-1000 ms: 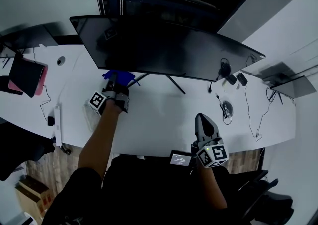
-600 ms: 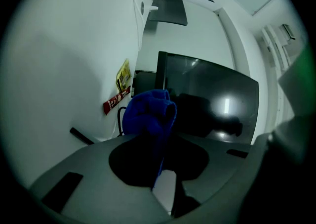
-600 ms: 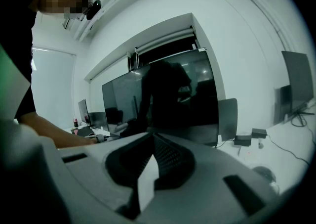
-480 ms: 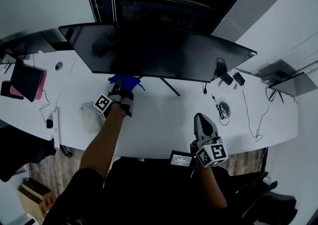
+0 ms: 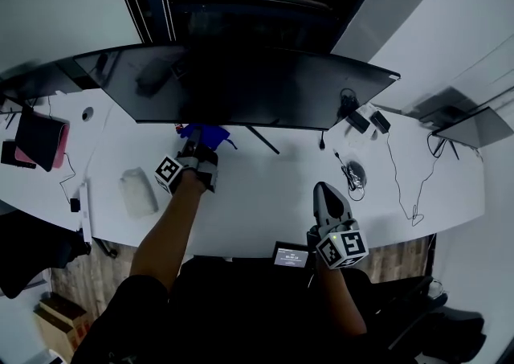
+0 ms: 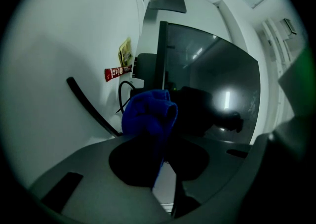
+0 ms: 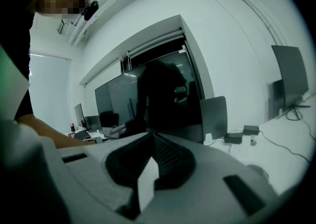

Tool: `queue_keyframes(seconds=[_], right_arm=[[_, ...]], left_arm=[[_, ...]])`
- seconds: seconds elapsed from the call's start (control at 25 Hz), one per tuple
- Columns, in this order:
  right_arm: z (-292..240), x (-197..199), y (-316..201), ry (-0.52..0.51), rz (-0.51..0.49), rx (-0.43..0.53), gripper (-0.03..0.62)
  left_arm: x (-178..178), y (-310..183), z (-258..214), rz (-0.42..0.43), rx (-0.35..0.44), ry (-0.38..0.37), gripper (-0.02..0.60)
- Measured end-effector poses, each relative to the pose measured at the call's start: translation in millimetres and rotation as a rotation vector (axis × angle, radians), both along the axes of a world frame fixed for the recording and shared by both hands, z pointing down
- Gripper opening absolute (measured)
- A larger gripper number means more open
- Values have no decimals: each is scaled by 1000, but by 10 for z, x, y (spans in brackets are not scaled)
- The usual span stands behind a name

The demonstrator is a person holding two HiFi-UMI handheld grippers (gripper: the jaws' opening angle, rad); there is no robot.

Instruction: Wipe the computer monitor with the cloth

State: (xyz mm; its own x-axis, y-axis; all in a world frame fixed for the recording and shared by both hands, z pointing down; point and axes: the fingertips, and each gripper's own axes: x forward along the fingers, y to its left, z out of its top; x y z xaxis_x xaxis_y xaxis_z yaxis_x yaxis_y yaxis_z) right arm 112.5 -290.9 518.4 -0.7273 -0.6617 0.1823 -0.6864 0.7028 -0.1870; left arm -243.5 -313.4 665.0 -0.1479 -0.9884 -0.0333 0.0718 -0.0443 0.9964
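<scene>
Head view: you face a white curved table (image 5: 265, 194) with a wide, dark computer monitor (image 5: 241, 85) across the 12 o'clock side.

Your left tool (image 5: 195, 148) is at about 10 o'clock from the middle of the picture, your forearm reaching out to it. It points at the monitor's lower edge, beside the thin legs of the stand. Its jaws are closed on a bunched blue cloth (image 5: 206, 133), which sticks out past the tips toward the screen.

Left gripper view: the cloth (image 6: 148, 114) is pinched between the left tool's (image 6: 162, 136) jaws and stands up in a rounded wad. The monitor (image 6: 212, 94) fills the 3 o'clock side, and the cloth overlaps its near edge — whether it touches the glass cannot be told.

Your right tool (image 5: 328, 194) is at 4 o'clock, low over the near side of the table and well apart from the monitor. In its own view the right tool's (image 7: 150, 139) jaws meet at the tips with nothing between them, and the monitor (image 7: 123, 99) sits far off at 11 o'clock.

On the table at 8 o'clock lies a pale packet (image 5: 138, 191). A small device with a lit screen (image 5: 291, 256) sits at the near edge at 6 o'clock, just left of your right tool. Cables (image 5: 397, 177) trail across the 3 o'clock side.
</scene>
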Motion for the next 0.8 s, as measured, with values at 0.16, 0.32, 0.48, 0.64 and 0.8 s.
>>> queue_keyframes(seconds=[0.16,0.32,0.48,0.64,0.8], right_arm=[[1,109,-77,-13,12,1,3],[6,226,-137,-23,26,-1,3],[22,377,-195,-28,43,-3,3],[34,504,-218,-37,60,-2,3],[51,681,-228,-42,86,-3,3]], left_arm=[[188,-94,-2,22,3,-11,58],[418,-196,-4,53,1,-4,58],[673,-319,-23,89,1,-8,58],[913,-438,-21,131,0,-17,58],[1193,-557,-45,174,1,-13,58]])
